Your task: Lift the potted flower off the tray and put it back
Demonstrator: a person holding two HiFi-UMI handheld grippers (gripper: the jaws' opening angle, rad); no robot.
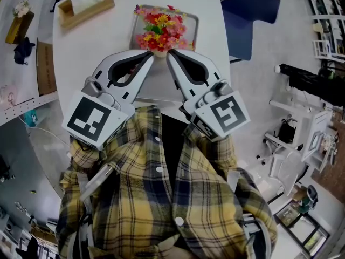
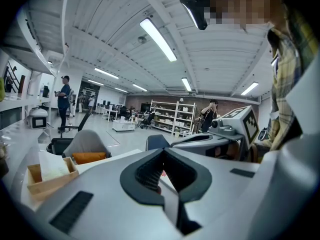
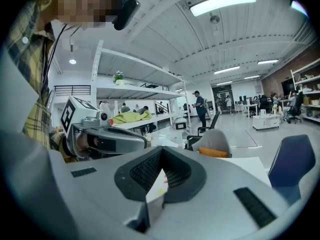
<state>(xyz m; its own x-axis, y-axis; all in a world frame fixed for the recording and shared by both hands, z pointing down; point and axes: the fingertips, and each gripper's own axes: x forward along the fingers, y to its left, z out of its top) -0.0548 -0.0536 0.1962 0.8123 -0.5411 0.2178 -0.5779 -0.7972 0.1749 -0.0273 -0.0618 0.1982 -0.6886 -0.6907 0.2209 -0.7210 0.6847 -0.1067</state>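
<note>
The potted flower (image 1: 161,28), a bunch of red, yellow and pink blooms in a small pale pot, stands on the grey metal tray (image 1: 192,20) at the far side of the white table (image 1: 86,53). My left gripper (image 1: 150,56) is shut, its tip just left of the pot's base. My right gripper (image 1: 170,53) is also shut, its tip just right of the pot. Whether the tips touch the pot I cannot tell. In the left gripper view the jaws (image 2: 162,152) meet with nothing between them. The right gripper view shows the same (image 3: 161,152).
A wooden box (image 1: 86,4) with white paper stands at the table's far left, also seen in the left gripper view (image 2: 47,173). A blue chair (image 1: 250,12) stands past the table's right edge. A shelf (image 1: 24,53) with small items runs along the left.
</note>
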